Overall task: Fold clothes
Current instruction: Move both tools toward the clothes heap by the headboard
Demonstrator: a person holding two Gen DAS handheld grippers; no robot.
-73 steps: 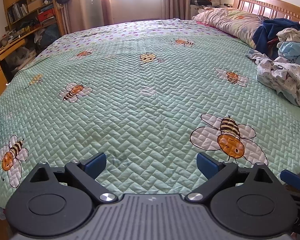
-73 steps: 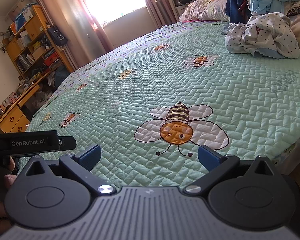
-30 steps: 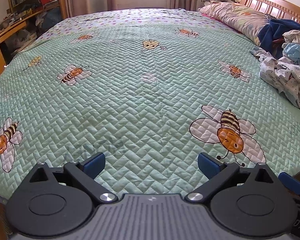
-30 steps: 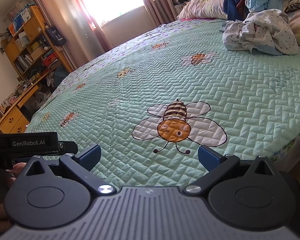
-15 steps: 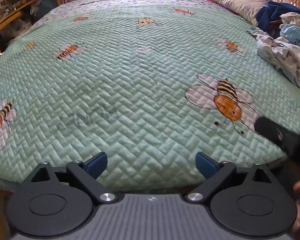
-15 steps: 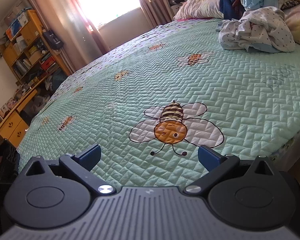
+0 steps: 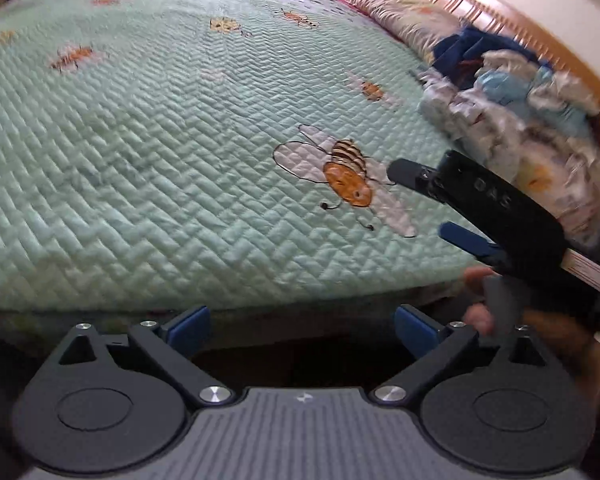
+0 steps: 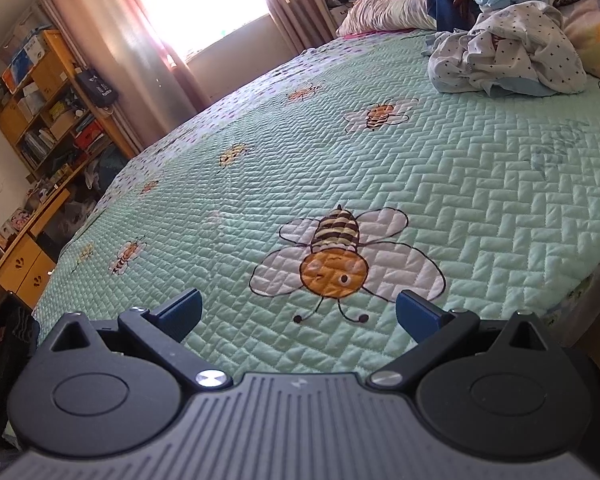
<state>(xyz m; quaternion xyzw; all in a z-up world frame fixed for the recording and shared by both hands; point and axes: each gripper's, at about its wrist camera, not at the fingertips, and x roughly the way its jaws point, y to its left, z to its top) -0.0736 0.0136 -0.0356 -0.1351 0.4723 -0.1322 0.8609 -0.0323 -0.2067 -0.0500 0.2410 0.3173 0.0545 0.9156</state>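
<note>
Left gripper jaws just reopened, wide, empty; right gripper jaws wide, empty

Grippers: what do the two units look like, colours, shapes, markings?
Both match: the left gripper and right gripper have a ribbed grey body, two black round housings with silver screws, angled black arms and blue fingertip pads. In the left wrist view, the right unit's black side carries pale lettering, only partly readable. No cables or sleeves are visible.

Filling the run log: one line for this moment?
phase: pre-grasp | left hand-held gripper: open, empty | right hand-held gripper: open, empty | clothes pile: untouched
</note>
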